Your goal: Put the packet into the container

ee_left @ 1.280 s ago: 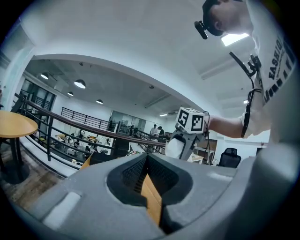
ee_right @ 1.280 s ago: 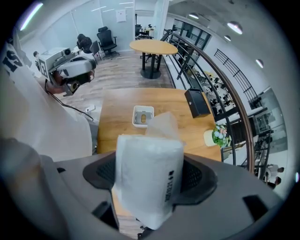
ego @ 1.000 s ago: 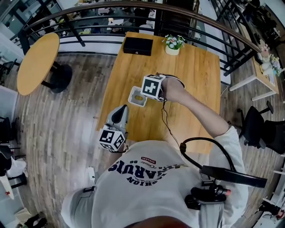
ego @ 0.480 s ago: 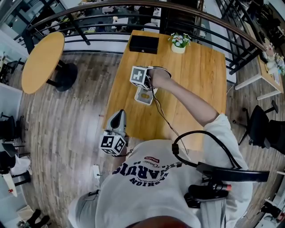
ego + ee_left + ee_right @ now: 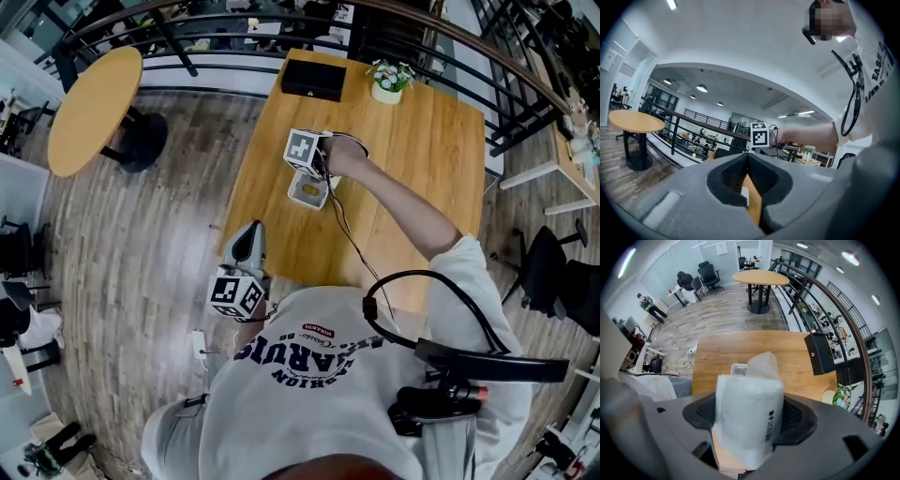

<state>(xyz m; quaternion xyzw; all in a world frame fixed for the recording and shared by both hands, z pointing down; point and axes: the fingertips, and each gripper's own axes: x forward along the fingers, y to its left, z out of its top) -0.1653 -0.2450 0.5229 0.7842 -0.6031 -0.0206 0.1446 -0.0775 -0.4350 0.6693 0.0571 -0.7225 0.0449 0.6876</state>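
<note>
In the right gripper view, a white packet (image 5: 749, 413) stands upright in my right gripper (image 5: 750, 420), whose jaws are shut on its sides. Just beyond the packet shows the rim of the small white square container (image 5: 738, 367). In the head view the right gripper (image 5: 307, 169) points straight down over the wooden table (image 5: 422, 141), at the container's (image 5: 293, 195) far edge; the packet is hidden under the marker cube. My left gripper (image 5: 251, 230) hovers off the table's near left corner. Its jaws (image 5: 746, 157) meet at the tips with nothing between them.
A black box (image 5: 314, 80) and a small flower pot (image 5: 391, 80) stand at the table's far edge. A round wooden table (image 5: 94, 108) stands on the floor to the left. A dark railing (image 5: 234, 42) runs behind, and an office chair (image 5: 548, 272) is at the right.
My right gripper has carried the packet from the container's right side to just above its far edge and has come lower. The left gripper has shifted a little beside the table corner.
</note>
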